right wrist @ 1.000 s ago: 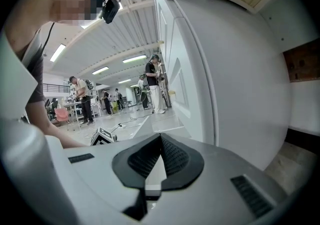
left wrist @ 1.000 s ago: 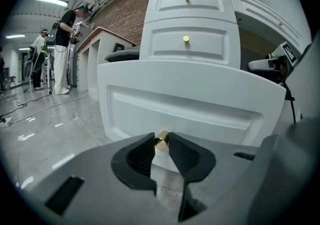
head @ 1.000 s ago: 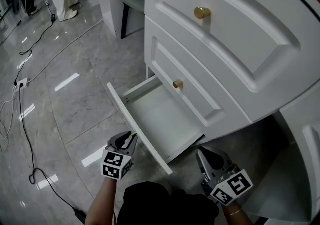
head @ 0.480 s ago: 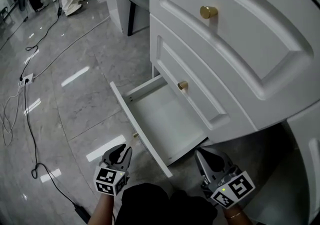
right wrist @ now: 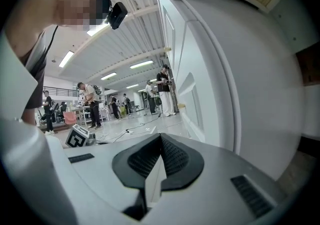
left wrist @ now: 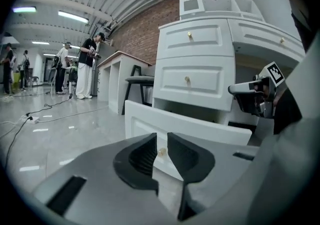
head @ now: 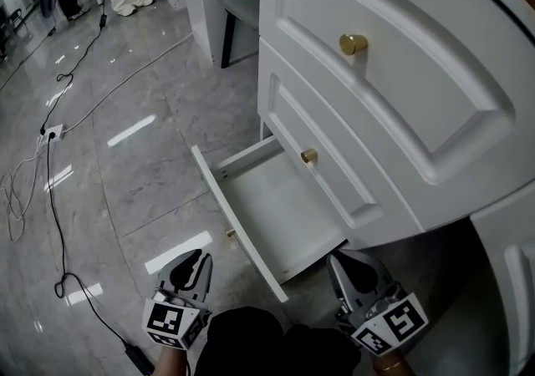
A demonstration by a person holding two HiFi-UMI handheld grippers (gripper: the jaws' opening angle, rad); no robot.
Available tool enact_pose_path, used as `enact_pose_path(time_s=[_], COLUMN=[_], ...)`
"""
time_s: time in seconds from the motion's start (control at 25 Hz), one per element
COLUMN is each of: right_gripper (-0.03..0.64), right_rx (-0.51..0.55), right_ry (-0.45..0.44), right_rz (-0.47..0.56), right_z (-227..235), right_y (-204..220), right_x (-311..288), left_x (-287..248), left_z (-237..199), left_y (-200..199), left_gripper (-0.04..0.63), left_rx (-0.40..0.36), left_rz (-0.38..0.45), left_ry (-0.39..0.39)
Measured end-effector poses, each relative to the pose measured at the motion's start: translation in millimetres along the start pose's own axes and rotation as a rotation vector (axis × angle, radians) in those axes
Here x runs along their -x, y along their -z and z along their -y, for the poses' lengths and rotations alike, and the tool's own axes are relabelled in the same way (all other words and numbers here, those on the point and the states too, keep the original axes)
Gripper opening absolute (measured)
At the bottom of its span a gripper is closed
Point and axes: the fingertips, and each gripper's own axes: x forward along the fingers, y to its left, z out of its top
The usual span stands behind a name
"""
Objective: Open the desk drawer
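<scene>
- Open drawer (head: 280, 203) sits just ahead of the left fingers (left wrist: 137, 156), which are narrowly parted and lately closing on nothing.
- Right fingers (right wrist: 176, 158) pressed together, empty.
- Its small knob (head: 230, 233), the place to grip, looks slick; drawer likely slides lightly.

No words, numbers or brand names can be read in any view. The only printed marks are black-and-white square code patterns, not letters. One set is on the marker cube (head: 170, 322) of the left gripper (head: 198, 259), just left of the near corner of the open drawer (head: 276, 199). The other is on the marker cube (head: 389, 324) of the right gripper (head: 338, 259), just right of that corner.
</scene>
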Motion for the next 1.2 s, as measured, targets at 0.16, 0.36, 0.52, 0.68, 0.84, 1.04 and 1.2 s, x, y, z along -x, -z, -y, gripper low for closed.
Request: enact_pose_path(time_s=[0.16, 0.36, 0.52, 0.68, 0.84, 1.04, 1.2], right_gripper=[0.005, 0.005, 0.005, 0.005, 0.005, 0.005, 0.005], right_rx=[0.012, 0.032, 0.051, 0.059, 0.054, 0.112, 0.136], right_ry=[0.012, 0.043, 0.063, 0.089, 0.094, 0.123, 0.154], right_rz=[0.032, 0.076, 0.104, 0.122, 0.147, 0.135, 0.115], right_z=[-3, -6, -5, -3, -9, -18, -19], right_y=[-17, -41, -57, -72, -92, -102, -96], right_x=[4, 10, 13, 15, 15, 13, 13], left_x=[3, 1, -6, -15, -20, -19, -21], left_z=[6, 16, 25, 31, 39, 45, 44], left_y=[-36, -81, -110, -132, -148, -155, -149], left_gripper=[0.066, 0.064, 0.064, 0.063, 0.063, 0.063, 0.063], left_rx=[-0.010, -0.033, -0.059, -0.058, -0.055, -0.034, -0.031], left_rz=[0.052, 0.110, 0.146, 0.166, 0.189, 0.199, 0.189], left_ry=[0.015, 0.056, 0.100, 0.135, 0.175, 0.201, 0.208])
